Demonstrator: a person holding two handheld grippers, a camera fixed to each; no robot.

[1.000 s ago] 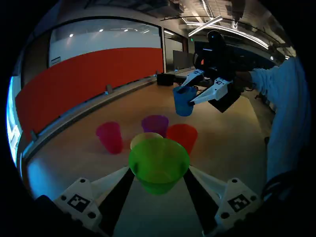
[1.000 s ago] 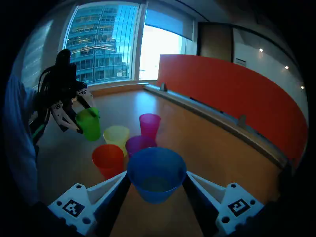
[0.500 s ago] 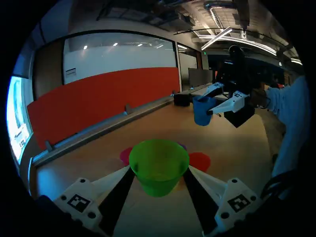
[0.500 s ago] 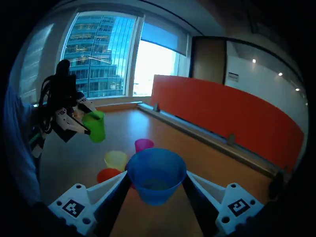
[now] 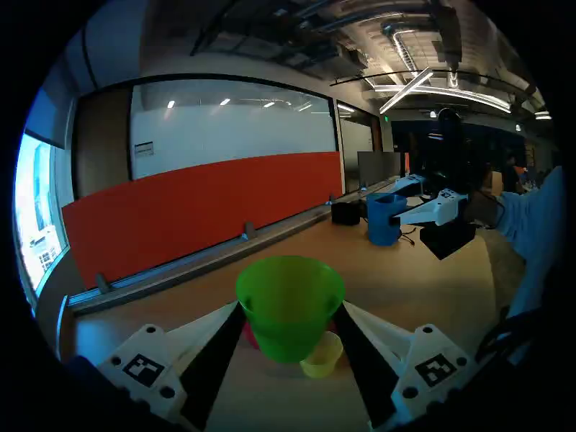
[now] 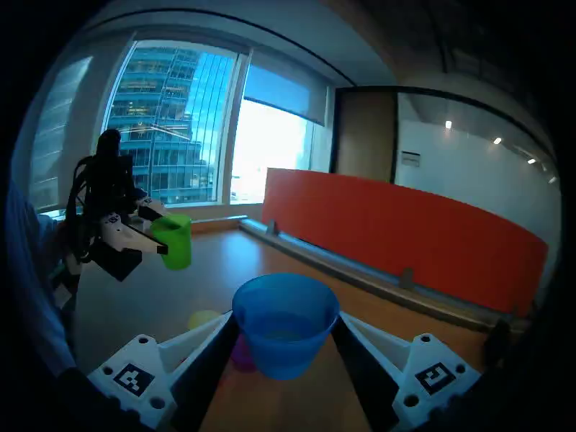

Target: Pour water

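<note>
Tabletop (image 5: 432,288) holds yellow cup (image 5: 322,354); left hand-held gripper (image 5: 290,309) grasps green cup (image 5: 290,320), right hand-held gripper (image 6: 286,324) blue cup (image 6: 286,342).

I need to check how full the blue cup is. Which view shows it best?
The right gripper view: the blue cup is held close by the right gripper, open rim toward the camera, so the inside shows. The left gripper view shows the cup farther off, nearly side-on, its inside hidden.
</note>
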